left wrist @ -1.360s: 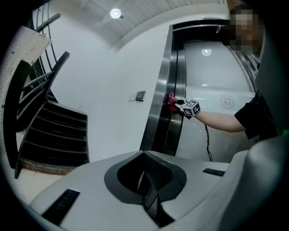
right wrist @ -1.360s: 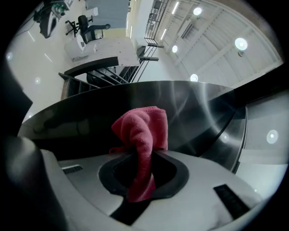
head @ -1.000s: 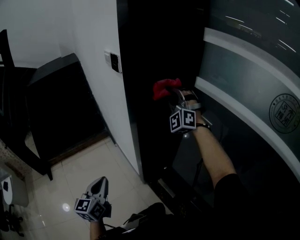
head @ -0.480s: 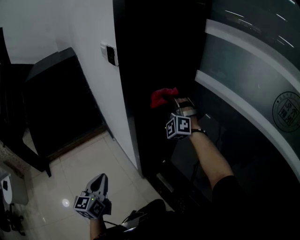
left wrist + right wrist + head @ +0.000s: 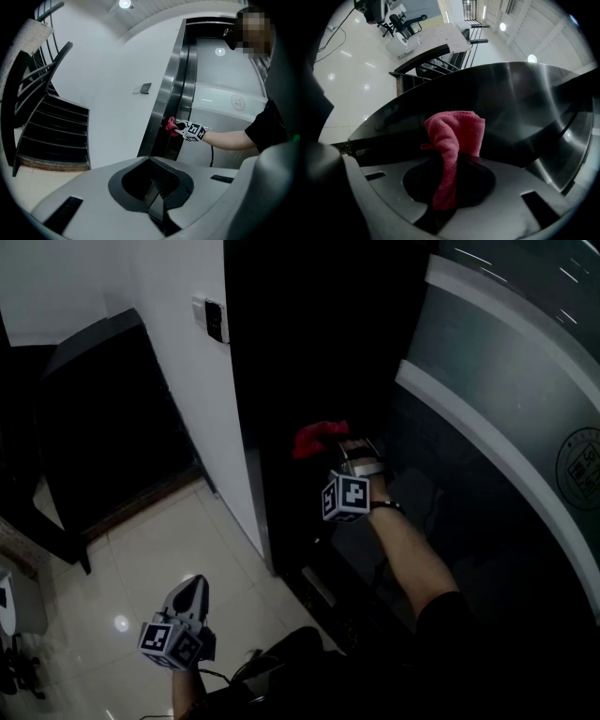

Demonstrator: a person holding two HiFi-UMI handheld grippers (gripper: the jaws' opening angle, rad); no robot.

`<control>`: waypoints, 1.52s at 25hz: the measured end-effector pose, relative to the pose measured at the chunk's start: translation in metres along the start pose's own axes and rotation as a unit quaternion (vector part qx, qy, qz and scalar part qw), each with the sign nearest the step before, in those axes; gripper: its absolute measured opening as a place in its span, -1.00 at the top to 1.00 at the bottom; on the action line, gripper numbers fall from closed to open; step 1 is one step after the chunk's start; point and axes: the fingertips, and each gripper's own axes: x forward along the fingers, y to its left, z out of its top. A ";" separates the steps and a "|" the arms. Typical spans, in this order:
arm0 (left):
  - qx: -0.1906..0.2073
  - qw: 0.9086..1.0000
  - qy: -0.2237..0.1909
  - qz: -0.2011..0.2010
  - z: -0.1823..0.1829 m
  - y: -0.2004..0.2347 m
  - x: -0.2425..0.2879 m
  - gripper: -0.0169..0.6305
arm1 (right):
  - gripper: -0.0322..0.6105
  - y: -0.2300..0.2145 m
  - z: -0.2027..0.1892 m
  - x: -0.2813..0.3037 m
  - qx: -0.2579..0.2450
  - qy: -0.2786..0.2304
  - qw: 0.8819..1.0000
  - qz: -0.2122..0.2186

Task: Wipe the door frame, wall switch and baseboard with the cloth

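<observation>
Reference item: the door frame (image 5: 281, 381), a dark metal upright between the white wall (image 5: 178, 390) and the glazed door panel (image 5: 487, 418).

Right gripper (image 5: 339, 446): extended at arm's length to the door frame, jaws pointing at its inner face. The jaws are clamped on the cloth (image 5: 452, 140), a red towelling piece. The cloth is pinched low between the jaws, and its free folded end stands up beyond the tips against the frame metal (whether it actually touches cannot be confirmed from the right gripper view). In the head view the cloth sits against the frame, roughly midway up its visible height.

Left gripper (image 5: 190, 589): held low, well apart from the door frame on its wall side, above the pale tiled floor (image 5: 141, 549). Its jaws are brought together with nothing between them. It points toward the frame.

Wall switch (image 5: 213, 320): mounted on the wall just beside the door frame, higher than the cloth.

Staircase (image 5: 61, 126): dark steps with a railing, farther from the door frame than the switch, on the same side.

Door panel: on the opposite side of the frame from the switch, with a pale band across it and a round emblem (image 5: 581, 465).
</observation>
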 end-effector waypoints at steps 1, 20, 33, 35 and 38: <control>0.001 1.000 0.002 0.001 -0.001 0.001 0.000 0.96 | 0.70 0.008 -0.002 0.001 0.006 0.006 1.000 0.006; 0.006 0.999 0.033 0.026 -0.015 0.007 -0.002 0.96 | 0.70 0.115 -0.026 0.018 0.007 0.042 0.994 0.099; 0.023 0.997 0.059 0.052 -0.020 0.012 -0.012 0.96 | 0.70 0.174 -0.039 0.026 0.028 0.054 0.989 0.137; 0.022 0.996 0.061 0.055 -0.021 0.014 -0.010 0.96 | 0.70 0.179 -0.042 0.029 0.024 0.059 0.988 0.144; 0.022 0.996 0.065 0.053 -0.026 0.012 -0.008 0.96 | 0.70 0.183 -0.045 0.025 0.029 0.064 0.986 0.153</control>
